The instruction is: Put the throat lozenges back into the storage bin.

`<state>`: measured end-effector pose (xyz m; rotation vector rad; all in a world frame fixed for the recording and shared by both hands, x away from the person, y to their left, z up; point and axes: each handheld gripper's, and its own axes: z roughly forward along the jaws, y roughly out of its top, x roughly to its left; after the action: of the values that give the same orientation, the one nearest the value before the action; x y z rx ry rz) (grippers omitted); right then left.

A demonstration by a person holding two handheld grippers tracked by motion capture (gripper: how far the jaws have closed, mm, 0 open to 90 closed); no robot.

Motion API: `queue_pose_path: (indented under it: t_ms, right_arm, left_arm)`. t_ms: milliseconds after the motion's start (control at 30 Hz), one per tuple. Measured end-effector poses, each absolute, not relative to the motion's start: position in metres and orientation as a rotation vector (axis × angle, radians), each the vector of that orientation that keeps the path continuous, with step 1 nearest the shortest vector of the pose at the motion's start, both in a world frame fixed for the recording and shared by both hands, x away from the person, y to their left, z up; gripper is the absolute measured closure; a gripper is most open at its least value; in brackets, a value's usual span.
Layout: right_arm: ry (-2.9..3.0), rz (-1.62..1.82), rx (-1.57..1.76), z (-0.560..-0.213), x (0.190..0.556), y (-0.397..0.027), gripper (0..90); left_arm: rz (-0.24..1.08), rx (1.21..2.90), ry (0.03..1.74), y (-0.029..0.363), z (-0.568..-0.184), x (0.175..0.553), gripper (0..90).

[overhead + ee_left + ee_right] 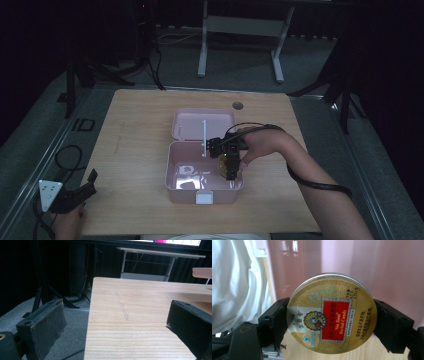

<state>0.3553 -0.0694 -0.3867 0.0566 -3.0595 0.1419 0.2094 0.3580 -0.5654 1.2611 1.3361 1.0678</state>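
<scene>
Right tool (331, 322) clamps round, glossy metal tin (332, 315).

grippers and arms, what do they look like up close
Both grippers are black with two blocky padded jaws. The left gripper carries a grey three-cornered plate with small dots and trails a black cable. The right gripper has its black cable looping along a bare forearm, no sleeve visible.
</scene>
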Motion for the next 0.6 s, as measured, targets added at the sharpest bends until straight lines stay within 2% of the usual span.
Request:
queue_pose_path:
  t_ms: [200, 600]
  right_arm:
    - [-3.022, 0.151, 0.068, -0.417, 0.359, -0.067, 20.2]
    - [-3.017, 0.19, 0.129, -0.451, 0.359, -0.064, 20.2]
  left_arm:
    - [1.065, 1.262, 1.337, 0.358, -0.565, 0.21, 2.4]
    - [1.059, 1.265, 1.335, 0.358, -0.565, 0.21, 2.5]
